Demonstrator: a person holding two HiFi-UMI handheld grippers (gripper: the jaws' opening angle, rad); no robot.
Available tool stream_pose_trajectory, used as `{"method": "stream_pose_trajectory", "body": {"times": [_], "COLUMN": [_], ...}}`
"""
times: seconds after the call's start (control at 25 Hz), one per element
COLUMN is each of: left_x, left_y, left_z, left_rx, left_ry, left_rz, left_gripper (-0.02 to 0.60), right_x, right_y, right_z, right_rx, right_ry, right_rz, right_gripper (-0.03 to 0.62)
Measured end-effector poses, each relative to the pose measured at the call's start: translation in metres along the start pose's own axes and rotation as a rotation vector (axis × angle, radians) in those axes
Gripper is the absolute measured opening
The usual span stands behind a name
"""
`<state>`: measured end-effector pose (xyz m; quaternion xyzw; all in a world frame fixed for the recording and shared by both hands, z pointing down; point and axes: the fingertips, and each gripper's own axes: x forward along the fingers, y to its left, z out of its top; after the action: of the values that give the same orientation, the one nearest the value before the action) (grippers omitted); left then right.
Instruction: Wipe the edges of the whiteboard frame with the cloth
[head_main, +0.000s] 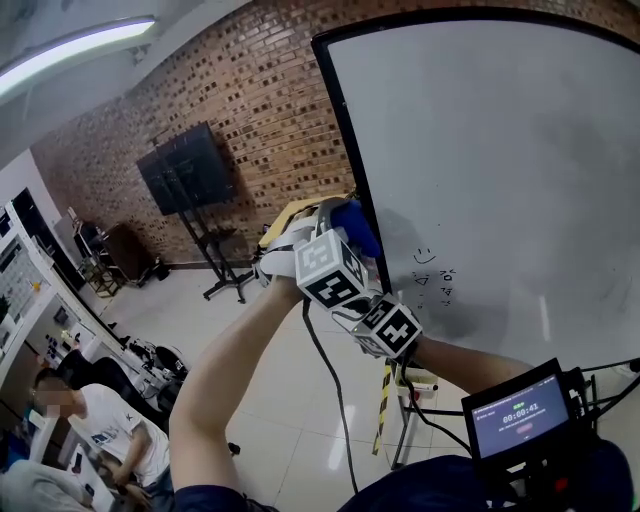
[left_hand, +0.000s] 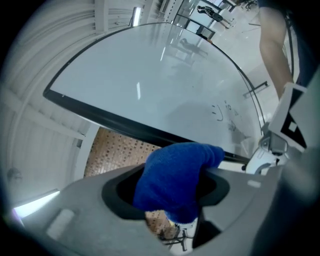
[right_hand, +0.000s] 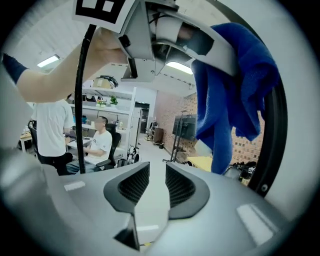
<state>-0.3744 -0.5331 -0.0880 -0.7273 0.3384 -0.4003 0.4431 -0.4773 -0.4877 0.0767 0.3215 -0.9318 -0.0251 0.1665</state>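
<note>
I'm gripping the blue cloth in my left claw, holding it at the left edge of the whiteboard frame, which is running upright, mostly above the cloth. My right claw, jaws slightly apart and empty, is hovering just below the left one.

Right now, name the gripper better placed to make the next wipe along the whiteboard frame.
Left. The left gripper grips the blue cloth, whose tip lies at the black frame. The right gripper has empty, slightly parted jaws and would first need the cloth.
</note>
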Motion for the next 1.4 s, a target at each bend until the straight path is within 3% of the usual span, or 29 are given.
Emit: {"method": "stream_pose_trajectory", "body": {"times": [0.36, 0.56, 0.84, 1.12, 1.4], "left_x": [-0.022, -0.033, -0.043, -0.064, -0.072], "left_y": [0.061, 0.086, 0.118, 0.154, 0.181], "left_z": [0.019, 0.027, 0.039, 0.055, 0.070], "left_rx": [0.018, 0.046, 0.081, 0.086, 0.129], "left_ry": [-0.010, -0.017, -0.015, -0.032, -0.019], "left_rz": [0.092, 0.140, 0.184, 0.241, 0.272], "left_gripper": [0.245, 0.245, 0.246, 0.247, 0.247], "right_x": [-0.012, -0.023, -0.036, -0.051, -0.078], "right_y": [-0.017, -0.030, -0.030, -0.035, -0.047], "right_z": [0.052, 0.086, 0.125, 0.172, 0.209], "right_rx": [-0.071, -0.140, -0.107, -0.237, -0.214], "right_ry": [-0.061, -0.122, -0.182, -0.223, -0.268], "right_rz": [-0.032, -0.063, -0.023, -0.075, -0.059], "right_gripper": [0.104, 0.067, 0.063, 0.063, 0.058]}}
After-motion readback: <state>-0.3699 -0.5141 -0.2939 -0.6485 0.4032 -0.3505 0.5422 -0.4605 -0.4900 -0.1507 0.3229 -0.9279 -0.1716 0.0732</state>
